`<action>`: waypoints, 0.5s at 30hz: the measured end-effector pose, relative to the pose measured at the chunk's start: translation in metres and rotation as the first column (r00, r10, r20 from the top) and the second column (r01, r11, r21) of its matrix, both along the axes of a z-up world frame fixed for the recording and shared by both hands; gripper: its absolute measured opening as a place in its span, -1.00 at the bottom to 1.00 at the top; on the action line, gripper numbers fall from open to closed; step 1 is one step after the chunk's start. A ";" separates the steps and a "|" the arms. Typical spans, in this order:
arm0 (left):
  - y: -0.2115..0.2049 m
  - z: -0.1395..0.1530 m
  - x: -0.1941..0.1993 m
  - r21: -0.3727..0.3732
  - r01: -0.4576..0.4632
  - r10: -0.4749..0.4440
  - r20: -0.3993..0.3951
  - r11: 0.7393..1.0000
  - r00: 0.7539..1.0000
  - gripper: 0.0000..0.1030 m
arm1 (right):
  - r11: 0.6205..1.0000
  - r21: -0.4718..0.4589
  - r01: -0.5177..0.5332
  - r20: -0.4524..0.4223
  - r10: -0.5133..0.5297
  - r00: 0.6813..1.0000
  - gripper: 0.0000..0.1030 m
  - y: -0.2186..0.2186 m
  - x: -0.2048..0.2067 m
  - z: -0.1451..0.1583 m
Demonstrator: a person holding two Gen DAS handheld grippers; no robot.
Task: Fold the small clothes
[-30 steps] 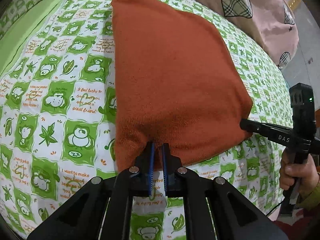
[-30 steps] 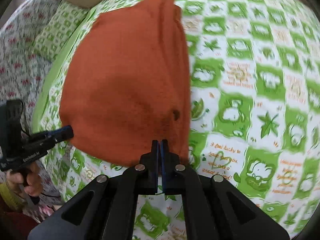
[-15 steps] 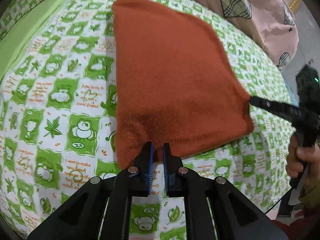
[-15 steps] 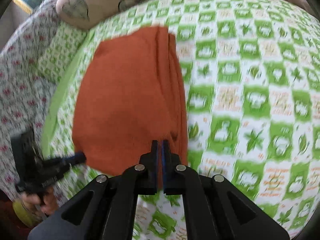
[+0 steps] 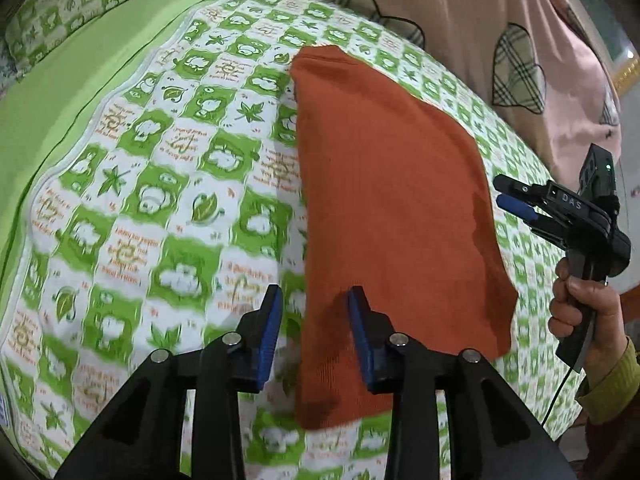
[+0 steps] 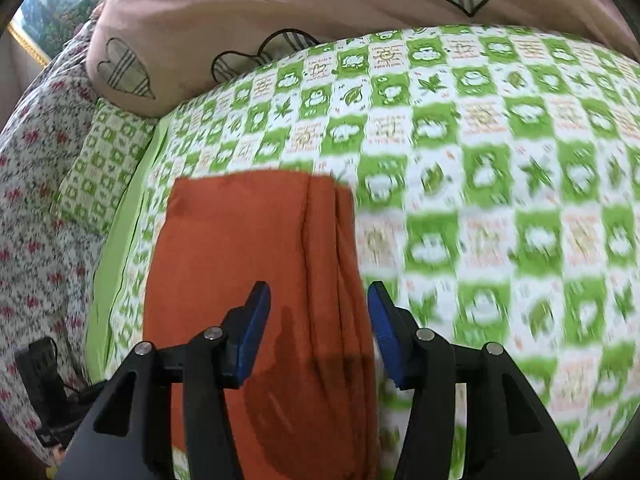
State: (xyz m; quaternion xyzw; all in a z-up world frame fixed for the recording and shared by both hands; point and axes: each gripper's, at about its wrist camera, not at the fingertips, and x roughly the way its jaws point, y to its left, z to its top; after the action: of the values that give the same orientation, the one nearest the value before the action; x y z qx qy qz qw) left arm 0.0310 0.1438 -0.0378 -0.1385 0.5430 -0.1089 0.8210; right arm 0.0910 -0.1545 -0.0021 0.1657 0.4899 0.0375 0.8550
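A folded rust-orange garment [image 5: 392,208] lies flat on the green-and-white patterned bedsheet [image 5: 160,208]. It also shows in the right wrist view [image 6: 256,248]. My left gripper [image 5: 314,332] is open and empty, raised over the garment's near left edge. My right gripper [image 6: 318,332] is open and empty, raised over the garment's near right part, where folded layers show. The right gripper also appears in the left wrist view [image 5: 516,200], held in a hand just off the garment's right edge.
A pink duvet with plaid heart patches [image 5: 500,40] lies along the far side of the bed [image 6: 280,12]. A plain green sheet band [image 5: 60,92] runs at the left. A floral fabric [image 6: 36,200] lies at the left of the right wrist view.
Both grippers opened and let go of the garment's near edge, then lifted and drew back. The garment now lies flat and folded on the sheet.
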 end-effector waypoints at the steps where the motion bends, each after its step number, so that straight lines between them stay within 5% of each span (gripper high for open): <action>1: -0.001 -0.001 0.005 0.009 0.000 0.000 -0.002 1.000 1.000 -0.23 | 1.000 0.004 0.003 -0.003 -0.003 1.000 -0.07 -0.002 0.008 -0.002; 2: -0.002 -0.003 0.009 0.020 0.003 -0.003 -0.007 1.000 1.000 -0.23 | 1.000 0.008 0.003 -0.006 -0.003 1.000 -0.17 -0.003 0.013 -0.004; 4: -0.007 -0.007 0.015 0.027 0.013 -0.013 -0.021 1.000 1.000 -0.22 | 1.000 0.016 -0.018 -0.058 0.019 0.998 -0.75 -0.002 0.030 -0.018; 15: -0.008 -0.024 0.028 0.017 0.018 -0.017 -0.059 1.000 0.998 -0.11 | 0.999 -0.050 -0.007 -0.042 0.004 0.999 -0.80 -0.001 0.037 -0.031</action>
State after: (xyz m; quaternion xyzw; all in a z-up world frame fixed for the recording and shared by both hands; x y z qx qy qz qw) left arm 0.0591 0.1360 -0.0615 -0.1295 0.5690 -0.1071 0.8050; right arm 0.1278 -0.1553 -0.0327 0.1437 0.5088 0.0242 0.8485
